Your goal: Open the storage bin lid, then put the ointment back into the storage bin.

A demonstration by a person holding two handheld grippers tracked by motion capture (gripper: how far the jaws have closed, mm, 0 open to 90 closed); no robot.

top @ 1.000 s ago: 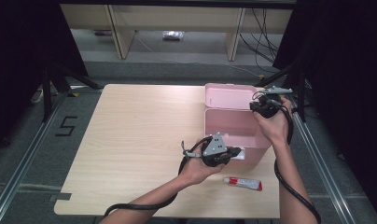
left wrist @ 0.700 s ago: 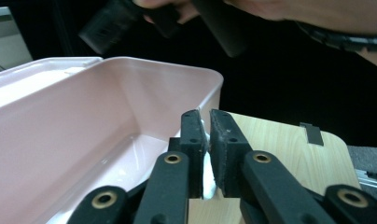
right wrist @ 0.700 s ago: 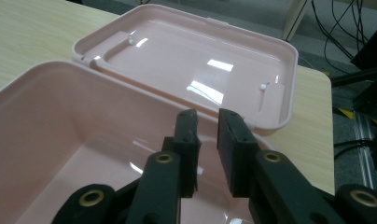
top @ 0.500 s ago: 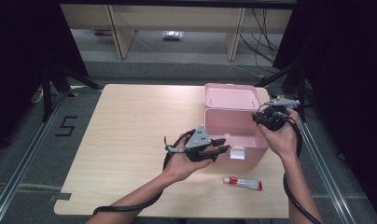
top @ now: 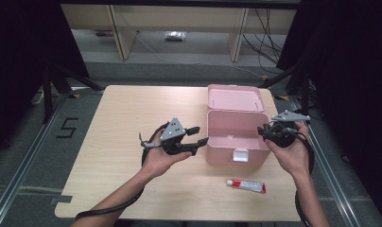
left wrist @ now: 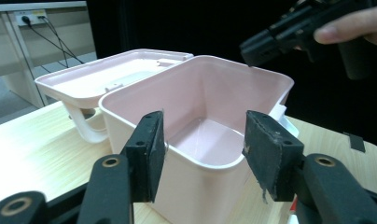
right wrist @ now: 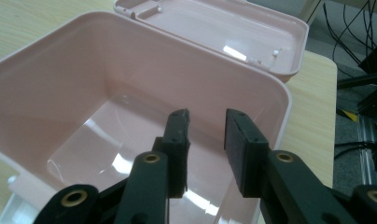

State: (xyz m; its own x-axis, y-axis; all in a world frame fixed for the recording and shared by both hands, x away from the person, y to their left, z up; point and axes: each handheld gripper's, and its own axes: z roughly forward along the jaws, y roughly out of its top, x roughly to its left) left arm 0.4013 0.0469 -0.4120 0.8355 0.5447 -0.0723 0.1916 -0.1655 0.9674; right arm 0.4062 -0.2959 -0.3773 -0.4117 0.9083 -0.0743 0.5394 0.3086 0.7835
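An open pink box (top: 236, 137) stands right of the table's middle, its lid (top: 234, 98) lying back behind it. The inside (left wrist: 205, 140) looks empty. My left gripper (top: 198, 135) is open, held just left of the box and pointing at its left wall (left wrist: 203, 149). My right gripper (top: 264, 133) hovers at the box's right rim, jaws partly open over the inside (right wrist: 205, 144) with nothing between them. That same gripper (left wrist: 280, 35) shows above the far rim in the left gripper view. A small red-and-white tube (top: 246, 185) lies in front of the box.
The light wooden table (top: 113, 142) has bare room on its left half. The lid's white handle (left wrist: 86, 123) hangs at the box's back. Dark metal frames and cables stand beyond the table's far edge.
The left gripper has drawn back to the left, away from the box's front. The right gripper has come from the box's rear right corner toward the person, along its right side.
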